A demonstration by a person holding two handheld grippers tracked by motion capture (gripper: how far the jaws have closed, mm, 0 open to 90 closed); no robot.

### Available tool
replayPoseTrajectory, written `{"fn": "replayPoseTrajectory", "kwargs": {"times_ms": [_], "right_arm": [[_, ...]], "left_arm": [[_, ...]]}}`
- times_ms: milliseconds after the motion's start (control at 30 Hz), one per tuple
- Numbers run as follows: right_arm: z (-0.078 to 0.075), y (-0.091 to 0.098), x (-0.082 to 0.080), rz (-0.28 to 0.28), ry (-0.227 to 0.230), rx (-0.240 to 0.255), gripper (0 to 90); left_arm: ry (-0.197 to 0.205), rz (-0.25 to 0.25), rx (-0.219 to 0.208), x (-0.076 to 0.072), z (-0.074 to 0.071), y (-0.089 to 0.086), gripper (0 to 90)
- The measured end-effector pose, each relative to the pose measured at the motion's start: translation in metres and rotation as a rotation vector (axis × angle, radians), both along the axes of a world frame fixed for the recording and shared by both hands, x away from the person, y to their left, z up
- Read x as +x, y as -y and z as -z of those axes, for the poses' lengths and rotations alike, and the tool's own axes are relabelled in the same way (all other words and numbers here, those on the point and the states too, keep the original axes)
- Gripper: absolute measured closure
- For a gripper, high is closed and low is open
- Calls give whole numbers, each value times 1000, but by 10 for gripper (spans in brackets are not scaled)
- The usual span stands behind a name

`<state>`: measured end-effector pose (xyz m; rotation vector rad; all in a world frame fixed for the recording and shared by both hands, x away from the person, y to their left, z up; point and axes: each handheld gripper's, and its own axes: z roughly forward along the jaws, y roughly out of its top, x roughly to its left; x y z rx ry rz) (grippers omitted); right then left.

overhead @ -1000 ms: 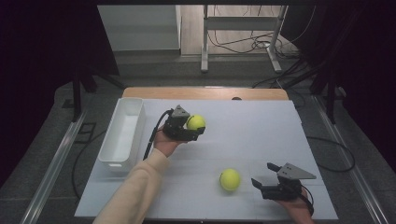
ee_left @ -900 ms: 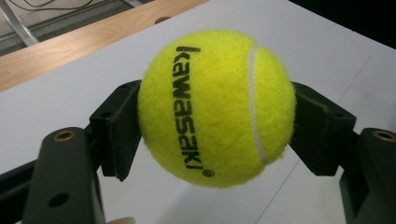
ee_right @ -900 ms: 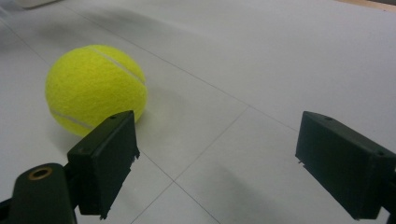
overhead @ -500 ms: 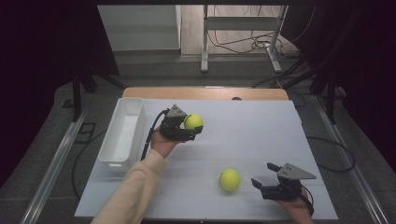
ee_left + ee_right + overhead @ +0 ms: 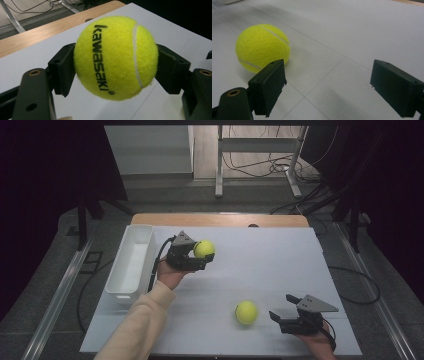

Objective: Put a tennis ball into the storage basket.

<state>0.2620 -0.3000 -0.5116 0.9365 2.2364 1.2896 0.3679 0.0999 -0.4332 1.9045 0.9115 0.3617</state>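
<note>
Here you hold one tennis ball [image 5: 204, 248] clear of the table, clamped in your left gripper [image 5: 192, 257]

The jaws press on the ball's two sides at its widest part, as the left gripper view shows with the black lettering turned toward the camera, so the grip looks secure enough for a carry. It hangs over the far left part of the white table [image 5: 280, 265], just right of the white bin [image 5: 131, 265], which lies empty and is the likely drop spot. The second tennis ball [image 5: 246, 312] rests on the table at the near side, well apart from the first. Your right gripper [image 5: 287, 317] sits just right of it with jaws spread wide and nothing between them, apparently lined up to take that ball next
</note>
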Motion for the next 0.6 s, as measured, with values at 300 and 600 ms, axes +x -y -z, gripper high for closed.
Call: {"fn": "replayPoseTrajectory", "kwargs": {"times_ms": [300, 600], "right_arm": [[0, 0, 0, 3, 1, 0, 136], [0, 0, 0, 5, 1, 0, 136]], "left_arm": [[10, -6, -24, -5, -5, -7, 267], [24, -24, -31, -12, -11, -18, 267]]}}
